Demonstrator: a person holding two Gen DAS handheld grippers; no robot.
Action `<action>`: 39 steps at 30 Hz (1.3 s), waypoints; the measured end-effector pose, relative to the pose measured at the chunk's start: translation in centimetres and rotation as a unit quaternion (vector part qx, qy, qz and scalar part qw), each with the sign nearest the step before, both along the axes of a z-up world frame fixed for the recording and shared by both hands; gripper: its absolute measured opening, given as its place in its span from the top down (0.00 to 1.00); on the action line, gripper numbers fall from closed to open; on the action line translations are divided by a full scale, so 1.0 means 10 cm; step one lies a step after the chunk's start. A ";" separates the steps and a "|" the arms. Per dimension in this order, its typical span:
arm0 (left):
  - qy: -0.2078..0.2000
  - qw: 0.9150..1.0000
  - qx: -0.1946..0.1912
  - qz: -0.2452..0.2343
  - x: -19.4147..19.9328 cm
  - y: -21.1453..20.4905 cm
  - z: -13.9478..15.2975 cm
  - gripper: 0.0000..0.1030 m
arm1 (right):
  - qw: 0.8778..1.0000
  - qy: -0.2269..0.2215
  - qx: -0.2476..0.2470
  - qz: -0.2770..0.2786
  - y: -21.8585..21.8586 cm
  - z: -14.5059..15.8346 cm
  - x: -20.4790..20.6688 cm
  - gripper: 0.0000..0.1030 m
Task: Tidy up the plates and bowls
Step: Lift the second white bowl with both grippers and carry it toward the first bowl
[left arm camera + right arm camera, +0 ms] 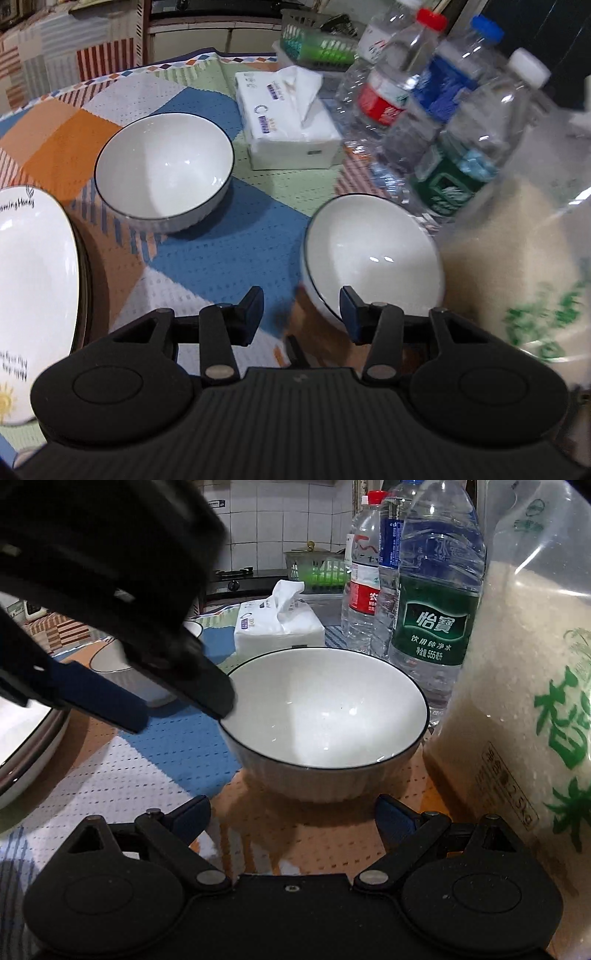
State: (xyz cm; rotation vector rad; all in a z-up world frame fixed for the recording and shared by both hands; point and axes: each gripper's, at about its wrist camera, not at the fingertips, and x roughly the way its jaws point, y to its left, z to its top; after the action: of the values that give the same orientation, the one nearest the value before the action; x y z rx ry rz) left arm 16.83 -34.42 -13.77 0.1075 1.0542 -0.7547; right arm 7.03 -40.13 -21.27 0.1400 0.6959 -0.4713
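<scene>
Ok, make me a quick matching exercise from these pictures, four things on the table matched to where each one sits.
Things:
1. near bowl
2. far bowl
3. tissue pack
4. rice bag

Places:
A. behind both bowls
B. right of the near bowl
C. straddled at its rim by the left gripper
D. beside the stacked plates

Pairs: 1-C, 2-D, 3-A, 4-B

Two white bowls, one stack of plates, four water bottles, one tissue pack, one rice bag, one green basket.
</scene>
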 end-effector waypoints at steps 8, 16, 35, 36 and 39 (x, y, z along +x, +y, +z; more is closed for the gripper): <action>0.028 1.000 -0.006 -0.002 0.14 -0.11 -0.21 0.61 | 1.000 -0.002 -0.003 0.005 -0.06 -0.01 0.04 0.05; 0.067 0.997 -0.025 -0.008 0.20 -0.17 -0.24 0.85 | 1.000 -0.006 -0.001 0.007 -0.06 -0.01 0.02 0.05; 0.096 0.995 0.007 0.003 0.12 0.35 0.07 0.85 | 0.989 -0.023 -0.098 0.112 0.19 0.17 -0.11 0.05; 0.092 0.996 0.009 0.000 0.11 0.40 0.13 0.85 | 0.986 -0.028 -0.101 0.127 0.21 0.22 -0.13 0.05; 0.086 0.996 0.009 0.002 0.06 0.57 0.30 0.84 | 0.982 -0.044 -0.087 0.161 0.26 0.36 -0.19 0.05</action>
State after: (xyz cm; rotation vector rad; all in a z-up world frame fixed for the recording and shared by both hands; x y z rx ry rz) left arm 17.40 -28.73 -10.76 0.0570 1.2244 -0.7607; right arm 5.16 -37.52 -17.66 -0.1166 0.5741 -0.2118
